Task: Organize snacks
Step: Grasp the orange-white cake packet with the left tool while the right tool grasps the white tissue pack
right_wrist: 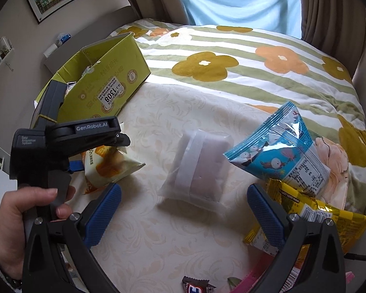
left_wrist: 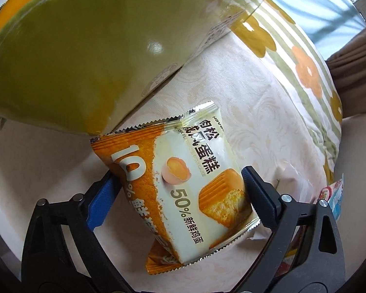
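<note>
The left gripper (left_wrist: 177,183) pinches the orange-and-white cake packet (left_wrist: 183,171) between its blue pads, holding it just in front of the green cardboard box (right_wrist: 105,78), whose wall fills the left wrist view. The right gripper (right_wrist: 184,210), jaws spread wide and empty, hovers over the cream bedspread (right_wrist: 158,244) to the right of the box. Between its fingers, farther on, lies a frosted white packet (right_wrist: 197,168). Right of that rest a blue snack bag (right_wrist: 280,153) and a yellow one (right_wrist: 312,214). Beyond the box spreads a flowered quilt (right_wrist: 244,56).
</note>
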{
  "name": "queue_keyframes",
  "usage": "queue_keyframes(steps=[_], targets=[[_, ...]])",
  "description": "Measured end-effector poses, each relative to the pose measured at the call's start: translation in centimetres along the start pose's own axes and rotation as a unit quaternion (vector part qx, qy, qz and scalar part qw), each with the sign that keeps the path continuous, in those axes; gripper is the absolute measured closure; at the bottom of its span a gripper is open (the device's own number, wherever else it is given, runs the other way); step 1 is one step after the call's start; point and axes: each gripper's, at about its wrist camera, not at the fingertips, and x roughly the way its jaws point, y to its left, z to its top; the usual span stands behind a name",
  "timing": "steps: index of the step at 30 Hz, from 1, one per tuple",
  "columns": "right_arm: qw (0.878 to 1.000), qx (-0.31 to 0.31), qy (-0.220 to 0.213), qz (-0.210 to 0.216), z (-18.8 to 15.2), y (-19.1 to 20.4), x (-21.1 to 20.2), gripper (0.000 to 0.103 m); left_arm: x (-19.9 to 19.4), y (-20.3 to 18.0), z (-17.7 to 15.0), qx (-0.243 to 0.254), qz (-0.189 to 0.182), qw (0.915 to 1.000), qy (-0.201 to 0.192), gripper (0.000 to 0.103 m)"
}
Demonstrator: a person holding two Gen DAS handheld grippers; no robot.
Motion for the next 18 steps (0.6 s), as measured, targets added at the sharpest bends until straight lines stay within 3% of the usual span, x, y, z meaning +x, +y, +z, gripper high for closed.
queue_keyframes(steps=[9,16,18], targets=[[1.0,0.001,0.008,-0.001,0.0,0.5,0.9,0.0,-0.9,0.9,-1.2,0.032,-0.037,0.9988,0.009,0.024],[1.0,0.026,0.008,0.001,0.3,0.5,2.1,0.001,-1.6,1.1,-2.5,0.072,-0.043,0.9964,0.013,0.026],[0.999,0.035,0.011,-0.002,0.4,0.5,2.7,0.005,-1.5,1.1,-2.7,0.079,-0.042,0.9959,0.013,0.026]])
